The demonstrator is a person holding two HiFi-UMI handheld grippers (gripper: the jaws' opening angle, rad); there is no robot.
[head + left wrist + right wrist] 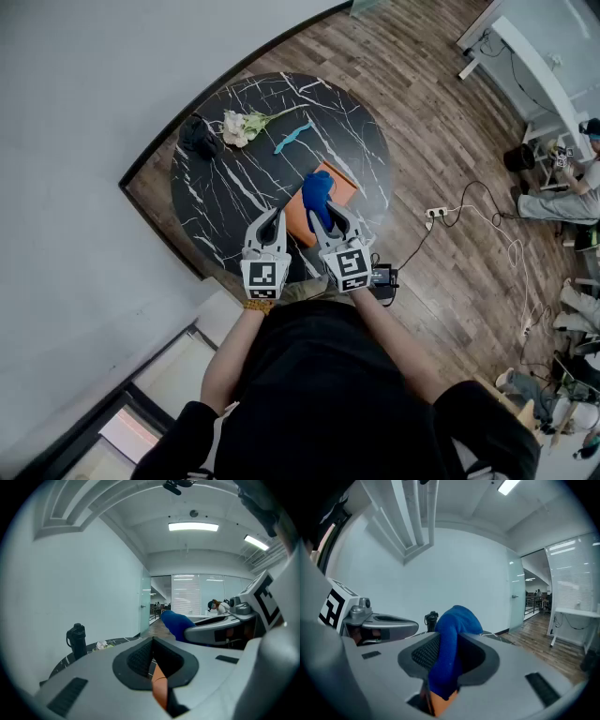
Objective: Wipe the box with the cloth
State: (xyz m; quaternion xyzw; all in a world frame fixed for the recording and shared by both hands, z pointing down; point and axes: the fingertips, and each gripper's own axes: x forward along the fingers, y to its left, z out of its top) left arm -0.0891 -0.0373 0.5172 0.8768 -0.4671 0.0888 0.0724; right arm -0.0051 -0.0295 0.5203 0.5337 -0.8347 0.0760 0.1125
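On the round black marble table (pixel 225 187) lies the orange box (pixel 343 181), mostly covered by my right gripper and the cloth. My right gripper (pixel 330 217) is shut on the blue cloth (pixel 317 191), which bunches up above the box. In the right gripper view the cloth (pixel 452 639) fills the gap between the jaws, and a sliver of orange box (pixel 437 705) shows beneath. My left gripper (pixel 270 225) hovers beside it over the table's near edge, shut and empty. In the left gripper view the jaws (pixel 152 641) meet, with the cloth (pixel 177 623) to the right.
At the table's far side stand a black bottle (pixel 199 137), a white flower (pixel 239 125) and a light-blue object (pixel 293 137). A power strip with cables (pixel 438 212) lies on the wood floor at right. A person (pixel 572 192) sits near a white desk (pixel 534 56).
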